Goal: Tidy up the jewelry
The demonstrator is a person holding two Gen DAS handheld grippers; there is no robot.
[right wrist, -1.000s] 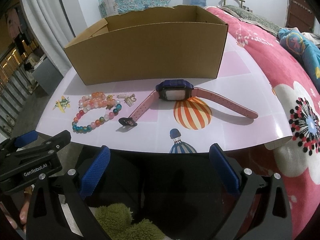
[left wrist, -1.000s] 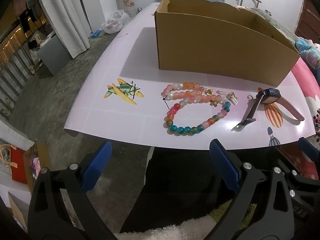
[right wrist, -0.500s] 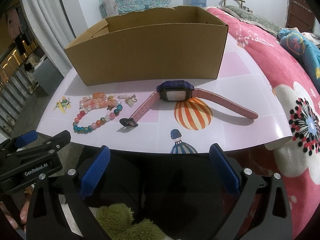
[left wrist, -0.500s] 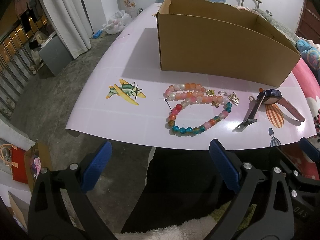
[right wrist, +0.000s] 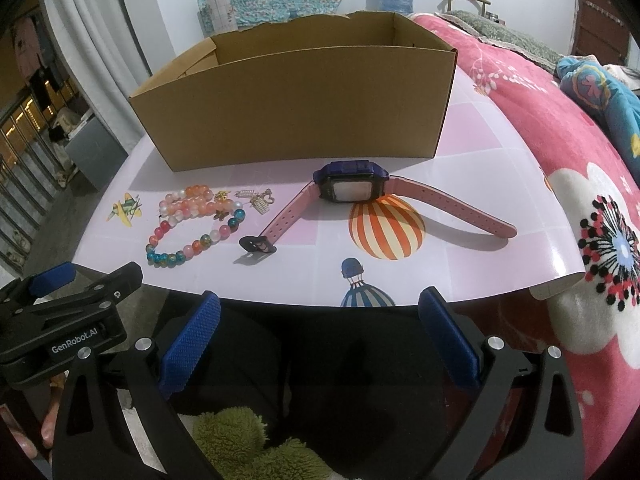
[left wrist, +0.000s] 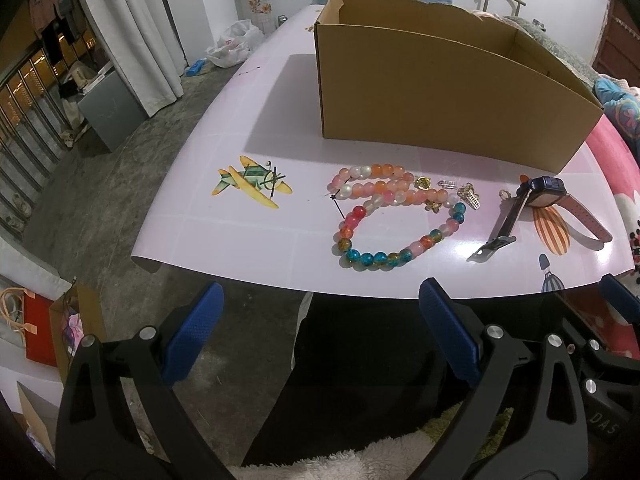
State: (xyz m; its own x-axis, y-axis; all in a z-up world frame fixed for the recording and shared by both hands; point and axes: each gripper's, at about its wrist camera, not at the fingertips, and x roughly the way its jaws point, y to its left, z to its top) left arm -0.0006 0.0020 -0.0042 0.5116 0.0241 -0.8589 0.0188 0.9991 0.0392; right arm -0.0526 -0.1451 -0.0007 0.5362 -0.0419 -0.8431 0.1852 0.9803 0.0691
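A bracelet of multicoloured beads (left wrist: 396, 254) lies near the table's front edge, with a pink-orange bead bracelet (left wrist: 376, 186) behind it and small gold charms (left wrist: 468, 196) to the right. They also show in the right wrist view (right wrist: 188, 248). A pink-strapped watch with a dark blue case (right wrist: 352, 184) lies right of them (left wrist: 544, 192). An open cardboard box (left wrist: 440, 92) stands behind (right wrist: 296, 108). My left gripper (left wrist: 320, 336) is open and empty, short of the table edge. My right gripper (right wrist: 320, 336) is open and empty, below the watch.
The table (left wrist: 248, 232) has a pale pink cover with airplane (left wrist: 252, 184) and balloon (right wrist: 384, 228) prints. A red flowered blanket (right wrist: 580, 184) lies to the right. Grey floor, curtains and a grey cabinet (left wrist: 108, 116) are at left.
Both grippers have moved slightly toward the table; the jewelry and box look a little nearer. Nothing on the table has moved.
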